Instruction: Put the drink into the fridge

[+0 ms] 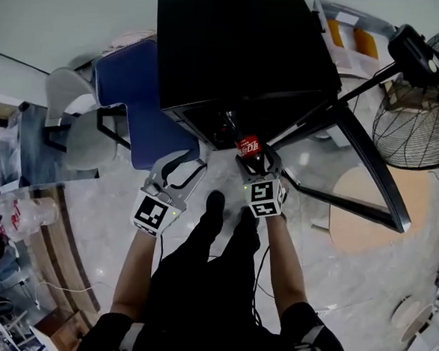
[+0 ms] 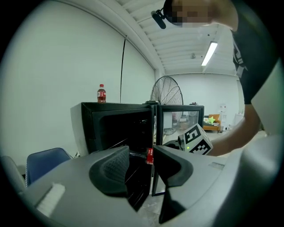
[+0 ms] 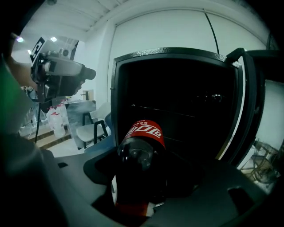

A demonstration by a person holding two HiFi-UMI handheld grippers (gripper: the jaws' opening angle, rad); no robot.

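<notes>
A dark cola bottle point(image 3: 138, 153) with a red label lies tilted between the jaws of my right gripper point(image 3: 146, 170), which is shut on it. Its base points at the open black fridge point(image 3: 177, 97). In the head view the bottle point(image 1: 249, 146) and right gripper point(image 1: 252, 158) are at the fridge's point(image 1: 235, 52) open front. My left gripper point(image 1: 181, 168) hangs beside it to the left, open and holding nothing. In the left gripper view the jaws point(image 2: 142, 166) stand apart, and the bottle's red label point(image 2: 150, 156) shows beyond them.
The fridge's glass door point(image 1: 366, 162) is swung open to the right. A second cola bottle point(image 2: 101, 93) stands on top of the fridge. A blue chair point(image 1: 124, 89) and a grey chair point(image 1: 80, 135) sit to the left. A floor fan point(image 1: 423, 110) is at the right.
</notes>
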